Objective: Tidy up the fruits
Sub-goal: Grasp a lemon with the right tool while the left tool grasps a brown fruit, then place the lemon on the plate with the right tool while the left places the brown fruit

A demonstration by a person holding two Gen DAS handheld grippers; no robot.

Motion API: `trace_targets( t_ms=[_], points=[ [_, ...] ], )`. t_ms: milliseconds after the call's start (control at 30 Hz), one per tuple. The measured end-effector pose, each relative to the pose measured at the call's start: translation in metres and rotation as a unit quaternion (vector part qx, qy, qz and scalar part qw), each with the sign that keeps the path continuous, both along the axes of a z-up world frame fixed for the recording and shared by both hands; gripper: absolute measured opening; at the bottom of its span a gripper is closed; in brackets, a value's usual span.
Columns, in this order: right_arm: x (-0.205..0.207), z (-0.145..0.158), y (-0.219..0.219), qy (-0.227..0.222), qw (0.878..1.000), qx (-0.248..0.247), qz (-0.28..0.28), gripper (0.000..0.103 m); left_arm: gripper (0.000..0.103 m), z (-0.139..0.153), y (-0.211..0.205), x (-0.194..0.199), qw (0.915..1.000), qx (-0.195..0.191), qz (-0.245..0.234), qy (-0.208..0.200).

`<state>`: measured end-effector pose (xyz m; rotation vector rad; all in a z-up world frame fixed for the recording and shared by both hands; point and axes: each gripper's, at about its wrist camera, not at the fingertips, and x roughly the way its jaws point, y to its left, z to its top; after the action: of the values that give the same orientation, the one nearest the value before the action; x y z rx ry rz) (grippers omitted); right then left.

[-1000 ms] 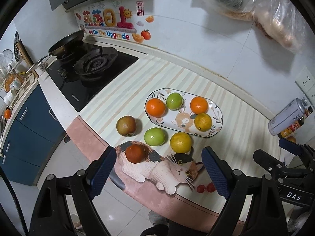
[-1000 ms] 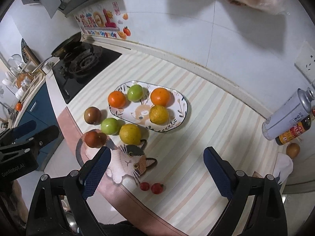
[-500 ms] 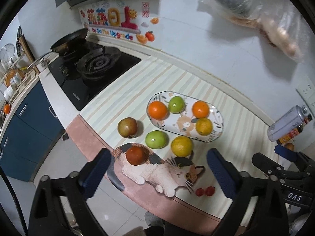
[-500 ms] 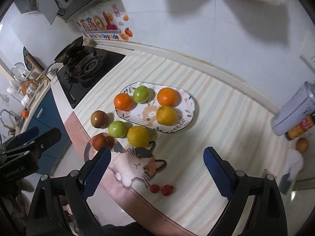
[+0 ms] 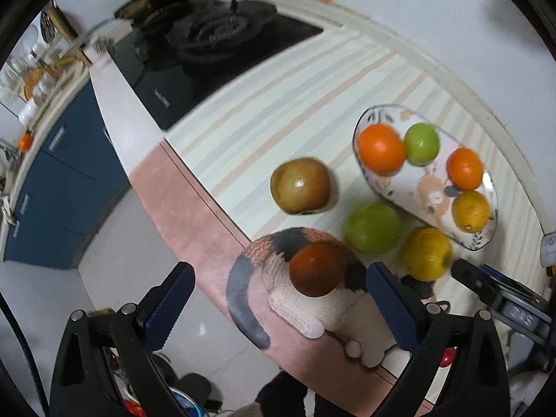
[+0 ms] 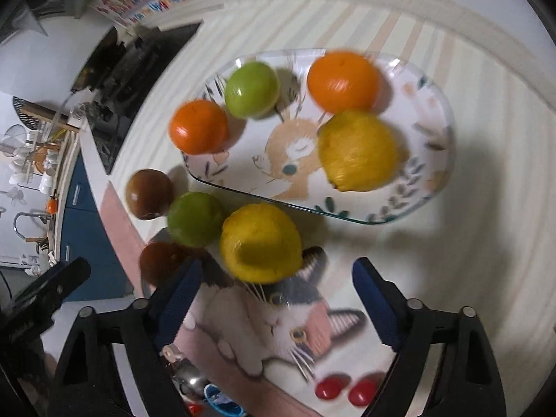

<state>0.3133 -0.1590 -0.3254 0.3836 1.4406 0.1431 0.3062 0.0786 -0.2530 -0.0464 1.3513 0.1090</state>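
Fruits: four sat on your plate (image 6: pixel 436 160); four waited off it at 7 o'clock, lemon (image 6: pixel 260 243) nearest. Both grippers, left (image 5: pixel 278 299) and right (image 6: pixel 276 286), were spread, empty.

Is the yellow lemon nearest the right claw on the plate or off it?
Off. The yellow lemon sits on the mat beside the plate, just ahead of the open right claw.

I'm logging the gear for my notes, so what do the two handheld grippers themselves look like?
Both the left gripper and the right gripper have matte black angular frames with silver rivets, and dark blue textured pads on the fingers. The right gripper's body shows blurred white lettering in the left view.
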Motion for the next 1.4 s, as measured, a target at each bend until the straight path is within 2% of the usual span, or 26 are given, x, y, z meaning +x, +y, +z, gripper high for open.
trace_targets(
  t_ms=[133, 167, 200, 267, 367, 433, 467, 500, 533, 700, 900, 1000, 1133, 1267, 1400],
  points=[
    [0.012, -0.028, 0.018, 0.017, 1.0, 0.005, 0.016, 0.077, 0.101, -0.029, -0.003, 0.006, 0.9994, -0.008, -0.015, 0.03],
    [0.013, -0.032, 0.023, 0.018, 1.0, 0.005, 0.02, 0.07, 0.101, -0.035, -0.005, 0.008, 0.9991, -0.01, -0.019, 0.035],
    [0.015, -0.036, 0.026, 0.017, 0.999, 0.014, 0.024, 0.067, 0.101, -0.043, -0.007, 0.009, 0.9985, -0.017, -0.025, 0.045],
    [0.015, -0.036, 0.03, 0.014, 0.999, 0.003, 0.031, 0.066, 0.1, -0.053, -0.012, 0.012, 0.9974, -0.026, -0.033, 0.058],
    [0.01, -0.034, 0.031, 0.022, 0.999, -0.009, 0.046, 0.066, 0.089, -0.067, -0.02, 0.016, 0.9953, -0.046, -0.046, 0.071],
    [0.002, -0.03, 0.029, 0.027, 0.998, -0.018, 0.054, 0.066, 0.076, -0.075, -0.024, 0.018, 0.9938, -0.056, -0.056, 0.078],
    [-0.002, -0.027, 0.026, 0.029, 0.998, -0.023, 0.057, 0.066, 0.063, -0.077, -0.025, 0.019, 0.9935, -0.055, -0.059, 0.08],
    [-0.009, -0.026, 0.023, 0.034, 0.997, -0.026, 0.059, 0.065, 0.056, -0.081, -0.026, 0.019, 0.9934, -0.048, -0.063, 0.084],
    [-0.014, -0.024, 0.02, 0.037, 0.997, -0.025, 0.06, 0.064, 0.053, -0.083, -0.025, 0.019, 0.9937, -0.041, -0.064, 0.083],
    [-0.033, -0.023, 0.014, 0.046, 0.997, -0.023, 0.062, 0.064, 0.051, -0.082, -0.02, 0.013, 0.9949, -0.046, -0.058, 0.069],
    [-0.024, -0.029, 0.019, 0.04, 0.997, -0.021, 0.06, 0.065, 0.051, -0.074, -0.023, -0.005, 0.9944, -0.063, -0.052, 0.066],
    [-0.02, -0.034, 0.02, 0.048, 0.997, -0.01, 0.058, 0.066, 0.051, -0.075, -0.028, -0.012, 0.9946, -0.06, -0.053, 0.067],
    [-0.025, -0.029, 0.019, 0.032, 0.998, -0.023, 0.058, 0.066, 0.051, -0.074, -0.037, -0.019, 0.9949, -0.058, -0.052, 0.064],
    [-0.032, -0.012, 0.008, 0.014, 0.998, -0.018, 0.055, 0.066, 0.051, -0.058, -0.046, -0.023, 0.995, -0.063, -0.061, 0.048],
    [-0.033, 0.018, -0.015, -0.012, 0.999, -0.003, 0.035, 0.066, 0.051, -0.023, -0.056, -0.016, 0.9932, -0.086, -0.076, 0.019]
  ],
)
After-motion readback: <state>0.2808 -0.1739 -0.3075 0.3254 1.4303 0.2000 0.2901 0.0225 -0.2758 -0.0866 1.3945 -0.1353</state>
